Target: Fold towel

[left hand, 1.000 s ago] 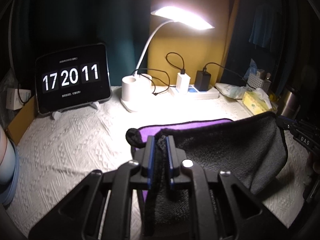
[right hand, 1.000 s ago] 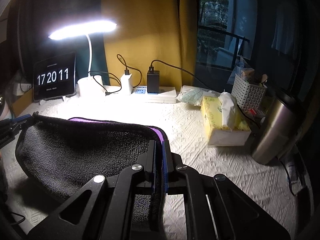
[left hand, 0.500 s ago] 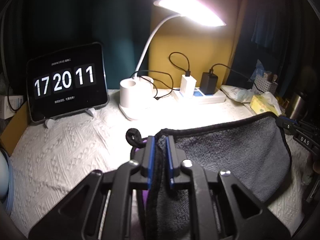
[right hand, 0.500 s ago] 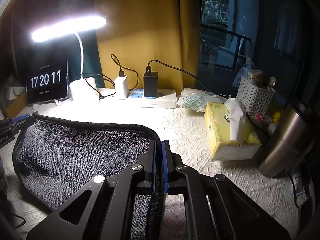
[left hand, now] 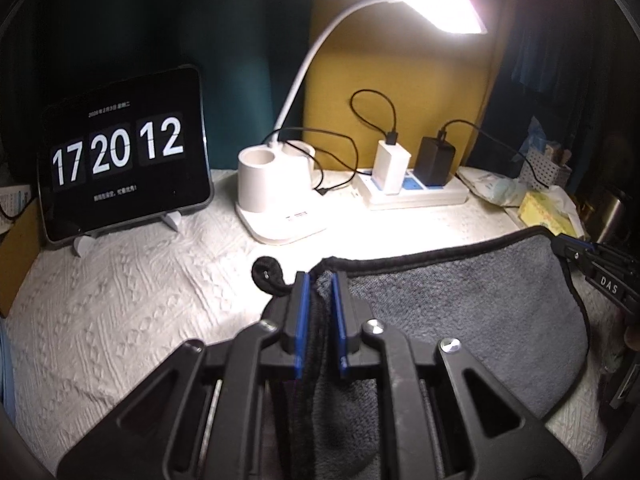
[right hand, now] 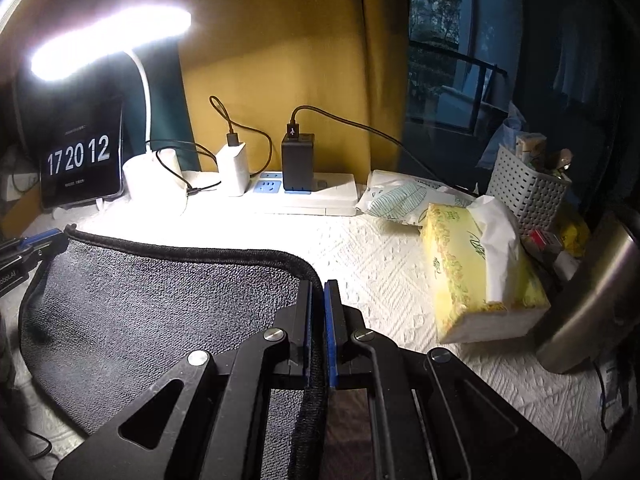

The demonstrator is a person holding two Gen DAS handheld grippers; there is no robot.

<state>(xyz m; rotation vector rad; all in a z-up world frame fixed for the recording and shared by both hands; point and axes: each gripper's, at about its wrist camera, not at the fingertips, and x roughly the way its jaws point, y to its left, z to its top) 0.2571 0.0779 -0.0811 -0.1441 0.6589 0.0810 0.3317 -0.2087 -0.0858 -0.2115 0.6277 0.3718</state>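
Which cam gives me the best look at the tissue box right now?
Right wrist: the tissue box sits close and fully lit, beside the steel flask. Left wrist shows the box only small at the far right edge, partly behind the towel.

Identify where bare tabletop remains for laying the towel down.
Free: the white cloth between the tablet clock and the left claw, and between the towel and tissue box. Crowded: lamp base, power strip, basket.

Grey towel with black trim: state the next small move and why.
Probably carry both corners forward and lower them. The left gripper and right gripper each pinch a corner of the grey towel with black trim, which sags between them above the white tablecloth.
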